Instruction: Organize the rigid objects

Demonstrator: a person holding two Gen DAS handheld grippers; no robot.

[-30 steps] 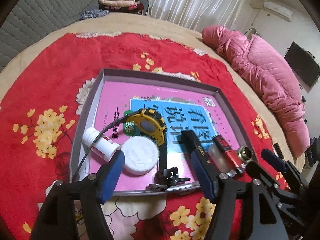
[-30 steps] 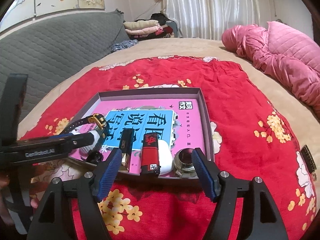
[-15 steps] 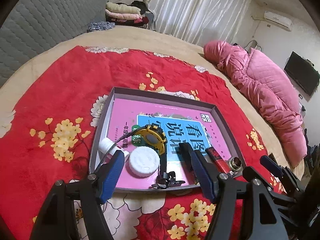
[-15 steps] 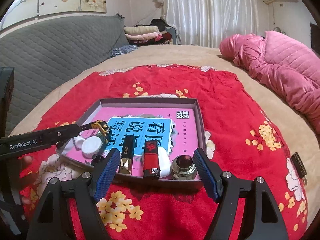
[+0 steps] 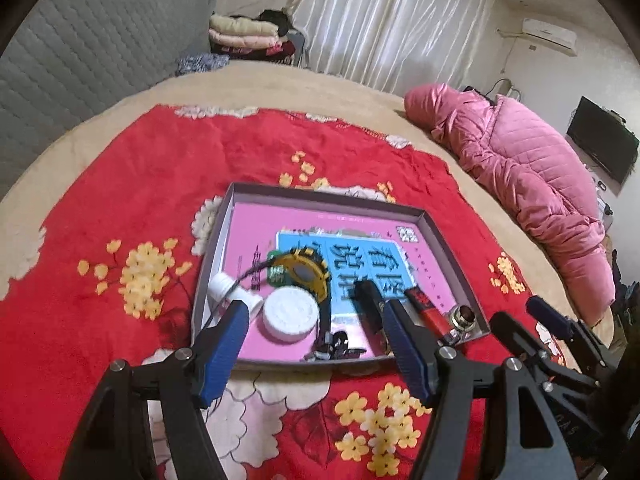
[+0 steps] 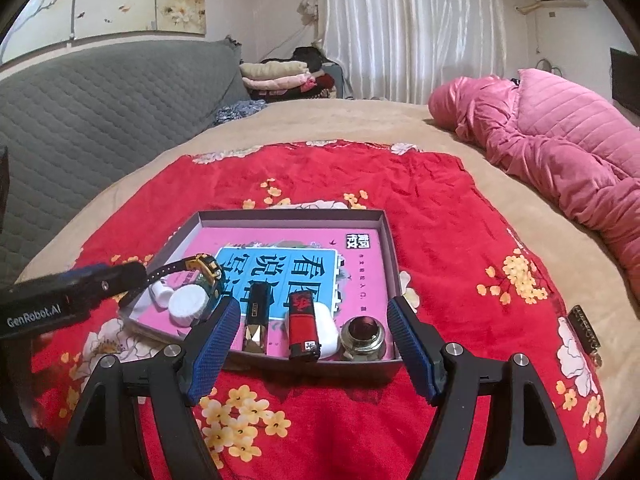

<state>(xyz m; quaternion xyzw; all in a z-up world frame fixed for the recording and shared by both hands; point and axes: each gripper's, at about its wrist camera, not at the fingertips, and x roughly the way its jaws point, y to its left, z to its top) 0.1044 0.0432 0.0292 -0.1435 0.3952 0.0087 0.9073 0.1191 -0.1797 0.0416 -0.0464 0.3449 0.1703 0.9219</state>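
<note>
Red flowered blanket (image 6: 420, 208) bears the tray (image 6: 394, 256), just beyond both spread, empty tools (image 5: 316, 350) (image 6: 314, 346).

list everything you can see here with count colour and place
tray: 1, grey, on the red cloth
book: 1, pink and blue, lying flat in the tray
watch: 1, yellow and black, tray's left part
round lid: 1, white, near the watch
small bottle: 1, white, tray's left edge
lipstick: 1, black and gold, front row
lighter: 1, red and black, front row
metal jar: 1, silver, front right corner
red cloth: 1, floral, on the bed
quilt: 1, pink, far right
left claw: open, empty
right claw: open, empty
</note>
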